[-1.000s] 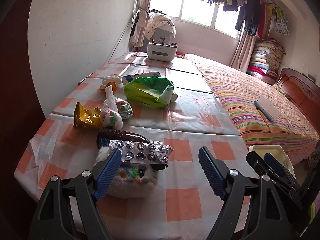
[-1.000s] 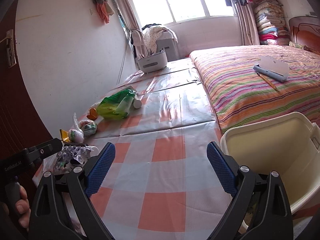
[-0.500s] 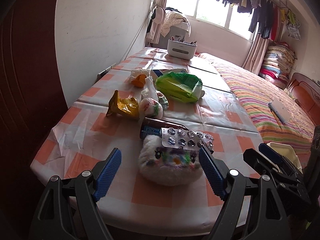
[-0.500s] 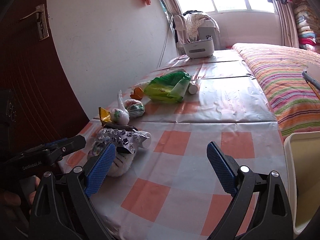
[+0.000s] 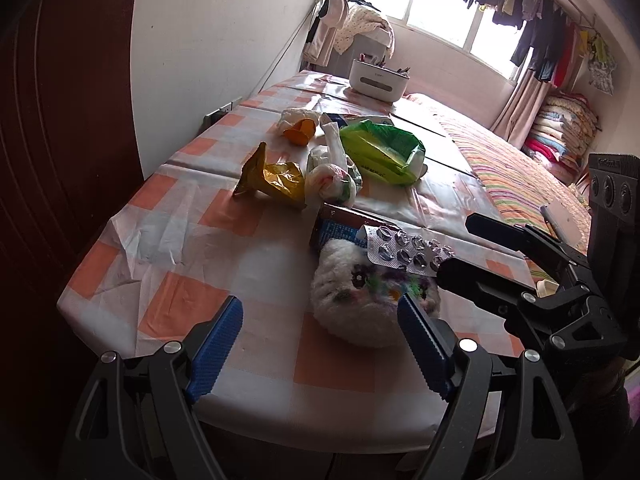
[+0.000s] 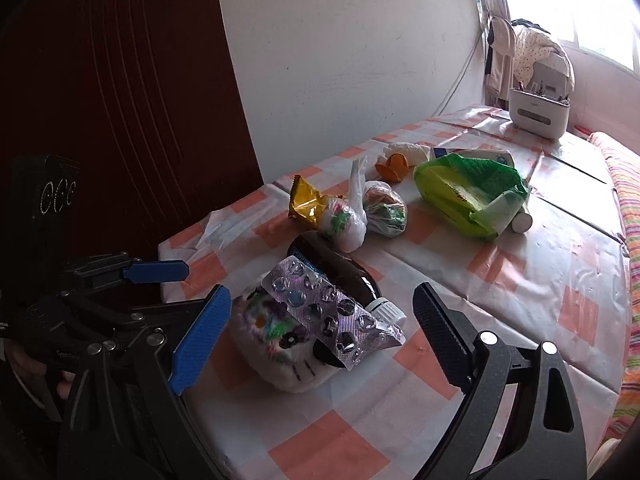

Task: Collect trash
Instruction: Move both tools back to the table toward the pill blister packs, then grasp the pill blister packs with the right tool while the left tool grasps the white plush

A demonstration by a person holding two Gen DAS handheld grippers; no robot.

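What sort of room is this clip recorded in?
Most likely a lived-in bedroom in a home: a bed with a striped cover runs beside the checked table, laundry hangs by the window, and folded quilts are stacked in the corner.

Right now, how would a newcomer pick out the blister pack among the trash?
Start at the checked table and go to its near end. A dark bottle lies there against a fluffy white toy; the blister pack rests across both, the only silvery foil sheet with bubbles.
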